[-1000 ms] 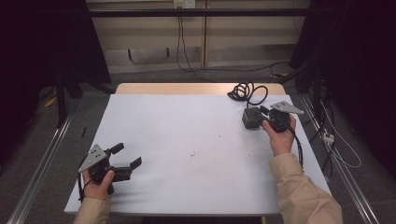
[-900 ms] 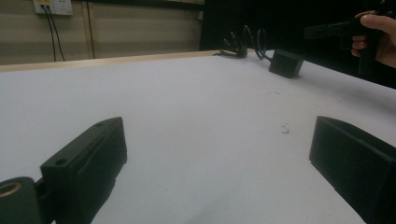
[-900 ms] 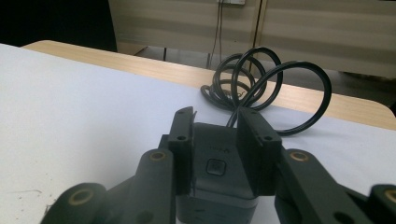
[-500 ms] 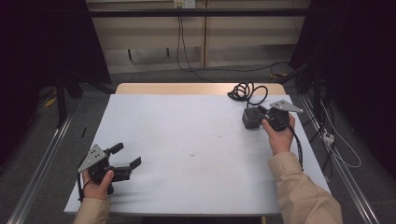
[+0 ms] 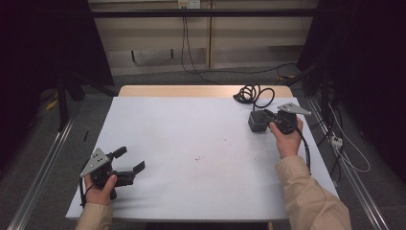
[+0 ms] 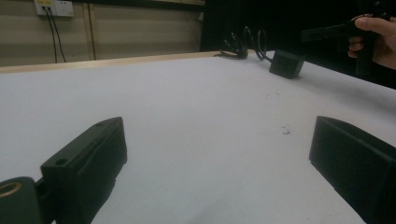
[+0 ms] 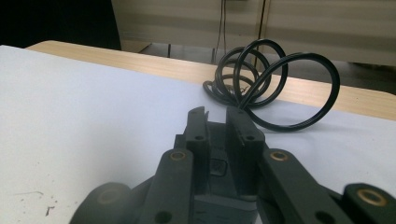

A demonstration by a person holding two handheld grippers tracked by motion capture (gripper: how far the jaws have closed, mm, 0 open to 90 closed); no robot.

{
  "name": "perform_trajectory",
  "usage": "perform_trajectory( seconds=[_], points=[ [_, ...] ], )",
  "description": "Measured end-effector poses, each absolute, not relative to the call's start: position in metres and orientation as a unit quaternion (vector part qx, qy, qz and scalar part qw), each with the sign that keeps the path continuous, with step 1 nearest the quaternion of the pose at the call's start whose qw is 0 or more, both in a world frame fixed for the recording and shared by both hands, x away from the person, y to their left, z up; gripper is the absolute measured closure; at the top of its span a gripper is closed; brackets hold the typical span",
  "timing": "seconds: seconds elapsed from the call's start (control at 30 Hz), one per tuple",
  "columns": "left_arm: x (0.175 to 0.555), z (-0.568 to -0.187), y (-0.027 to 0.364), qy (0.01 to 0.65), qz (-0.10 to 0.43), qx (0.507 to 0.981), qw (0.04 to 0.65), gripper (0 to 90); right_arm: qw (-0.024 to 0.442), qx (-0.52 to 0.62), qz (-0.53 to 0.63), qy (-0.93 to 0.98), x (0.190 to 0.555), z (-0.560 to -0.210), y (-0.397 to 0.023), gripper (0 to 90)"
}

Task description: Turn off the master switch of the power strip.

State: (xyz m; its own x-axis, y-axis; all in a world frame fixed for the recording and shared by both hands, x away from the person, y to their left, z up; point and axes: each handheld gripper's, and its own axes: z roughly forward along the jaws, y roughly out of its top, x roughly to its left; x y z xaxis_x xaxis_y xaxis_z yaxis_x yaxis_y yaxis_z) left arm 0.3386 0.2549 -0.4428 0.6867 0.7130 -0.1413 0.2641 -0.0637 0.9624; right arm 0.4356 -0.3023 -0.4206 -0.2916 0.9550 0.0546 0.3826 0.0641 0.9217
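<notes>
Closing on the adapter (image 5: 257, 121), R gripper (image 5: 271, 118) fingers narrowed; L gripper (image 5: 128, 163) fingers open, unmoved.

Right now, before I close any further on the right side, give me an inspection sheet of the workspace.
Surface: white sheet over a wooden table; flat, with a few dark specks near the middle.
Job's things: black adapter at the far right, its cord coiled behind it.
Clutter: nothing seen.
Grippers: left gripper open at the near left, nothing between its jaws. Right gripper at the adapter; its jaws have just been closing and stand narrow, the adapter showing in the gap. Whether the pads press, I cannot tell.
Cables: gripper cable trails along the right forearm.
Surroundings: wall socket, loose floor cables, dark sides.
</notes>
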Motion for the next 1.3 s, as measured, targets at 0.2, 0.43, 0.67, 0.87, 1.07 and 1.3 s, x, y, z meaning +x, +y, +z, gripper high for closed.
perform_trajectory(
  seconds=[0.2,0.43,0.67,0.87,1.07,1.3],
  points=[
    [0.339,-0.443,0.255,0.347,0.19,0.704,0.59,3.9,0.304,0.512,0.46,0.659,0.437,-0.423,-0.303,83.7],
    [0.339,-0.443,0.255,0.348,0.189,0.704,0.59,3.9,0.298,0.511,0.454,0.666,0.439,-0.426,-0.302,86.3],
    [0.339,-0.443,0.255,0.349,0.188,0.704,0.59,3.9,0.298,0.51,0.45,0.67,0.441,-0.43,-0.302,88.7],
    [0.339,-0.444,0.255,0.349,0.189,0.703,0.59,3.9,0.297,0.51,0.447,0.672,0.442,-0.432,-0.302,90.0],
    [0.339,-0.444,0.255,0.349,0.188,0.704,0.589,3.9,0.299,0.507,0.44,0.678,0.442,-0.433,-0.302,90.0],
    [0.339,-0.444,0.255,0.349,0.189,0.704,0.589,3.9,0.301,0.507,0.436,0.68,0.442,-0.434,-0.303,90.0]
  ],
)
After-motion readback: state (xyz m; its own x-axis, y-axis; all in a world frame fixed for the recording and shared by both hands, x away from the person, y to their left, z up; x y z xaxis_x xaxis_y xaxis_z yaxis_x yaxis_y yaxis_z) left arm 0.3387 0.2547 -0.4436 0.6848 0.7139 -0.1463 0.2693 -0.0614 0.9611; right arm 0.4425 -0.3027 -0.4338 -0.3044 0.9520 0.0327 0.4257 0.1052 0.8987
